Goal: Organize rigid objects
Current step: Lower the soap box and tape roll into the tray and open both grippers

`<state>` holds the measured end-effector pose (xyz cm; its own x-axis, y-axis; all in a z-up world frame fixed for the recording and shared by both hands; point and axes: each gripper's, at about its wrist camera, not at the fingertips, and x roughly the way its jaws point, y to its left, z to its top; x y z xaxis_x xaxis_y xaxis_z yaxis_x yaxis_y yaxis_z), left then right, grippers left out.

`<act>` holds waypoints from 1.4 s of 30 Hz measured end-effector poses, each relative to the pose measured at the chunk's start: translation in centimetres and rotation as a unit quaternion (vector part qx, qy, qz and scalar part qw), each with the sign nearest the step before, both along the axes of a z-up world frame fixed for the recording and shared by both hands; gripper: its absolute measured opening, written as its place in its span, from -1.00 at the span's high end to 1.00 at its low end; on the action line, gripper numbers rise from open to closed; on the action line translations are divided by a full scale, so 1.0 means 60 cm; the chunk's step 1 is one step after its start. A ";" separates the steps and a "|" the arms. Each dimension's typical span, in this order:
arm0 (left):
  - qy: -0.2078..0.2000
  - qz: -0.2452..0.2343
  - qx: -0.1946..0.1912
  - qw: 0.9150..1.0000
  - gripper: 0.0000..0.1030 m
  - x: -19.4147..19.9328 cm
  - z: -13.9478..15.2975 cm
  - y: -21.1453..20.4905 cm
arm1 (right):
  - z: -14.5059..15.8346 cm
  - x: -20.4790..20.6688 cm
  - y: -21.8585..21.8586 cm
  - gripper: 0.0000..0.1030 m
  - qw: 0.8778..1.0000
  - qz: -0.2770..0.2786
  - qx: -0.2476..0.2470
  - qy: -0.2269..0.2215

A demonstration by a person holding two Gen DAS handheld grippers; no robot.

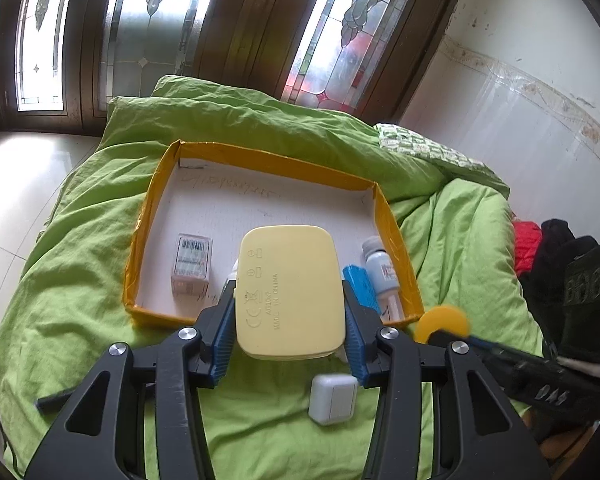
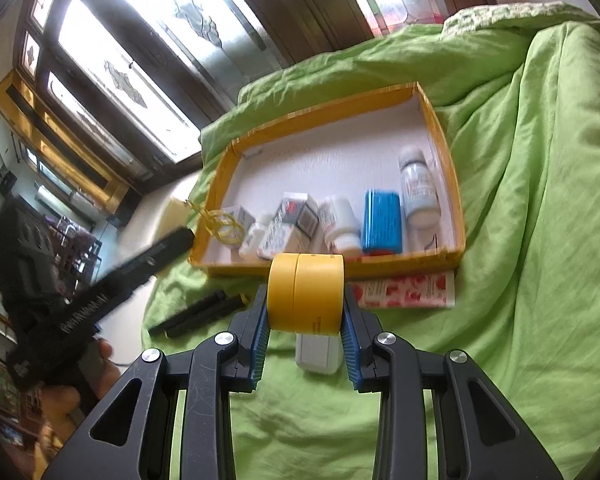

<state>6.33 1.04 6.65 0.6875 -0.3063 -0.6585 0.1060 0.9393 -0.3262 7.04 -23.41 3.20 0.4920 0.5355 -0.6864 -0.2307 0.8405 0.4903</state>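
Observation:
My left gripper [image 1: 290,312] is shut on a pale yellow rounded device [image 1: 290,288] and holds it over the near edge of the yellow-walled tray [image 1: 156,204]. My right gripper [image 2: 305,312] is shut on a yellow round jar [image 2: 306,292] just in front of the tray [image 2: 444,128]. The tray holds a blue box [image 2: 382,220], white bottles [image 2: 418,188] [image 2: 340,220], small cartons [image 2: 292,220] and a clear case [image 1: 192,264]. A white power adapter [image 1: 333,398] lies on the green blanket under the left gripper; it also shows in the right wrist view [image 2: 316,350].
A green quilt [image 2: 540,200] covers the bed. A red-patterned tube [image 2: 406,290] and black pens [image 2: 196,314] lie in front of the tray. Dark and red clothes [image 1: 560,264] sit at the right. Tiled floor [image 1: 20,184] and windows lie beyond.

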 end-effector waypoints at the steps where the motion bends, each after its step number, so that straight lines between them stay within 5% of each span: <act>1: -0.002 0.001 -0.003 1.000 0.13 0.004 -0.001 0.001 | 0.008 0.006 -0.002 0.44 1.000 -0.006 0.005 -0.003; 8: -0.009 0.005 -0.007 1.000 0.13 0.024 -0.014 0.007 | 0.055 0.053 -0.008 0.44 0.998 -0.042 0.028 -0.030; 19: -0.017 0.025 -0.039 0.999 0.13 0.102 -0.015 0.026 | 0.060 0.123 -0.014 0.44 0.997 -0.065 0.036 -0.025; 32: -0.004 0.022 0.013 1.000 0.13 0.171 -0.044 0.085 | -0.003 0.180 -0.003 0.44 0.998 -0.063 0.008 0.015; 42: 0.031 0.011 0.048 0.998 0.13 0.206 -0.099 0.067 | -0.025 0.188 0.026 0.44 0.999 -0.044 -0.025 0.019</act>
<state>18.67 5.05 0.69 0.6509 -0.2243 -0.7253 0.0674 0.9687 -0.2390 18.33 -21.83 1.71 0.5087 0.4563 -0.7300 -0.1364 0.8800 0.4550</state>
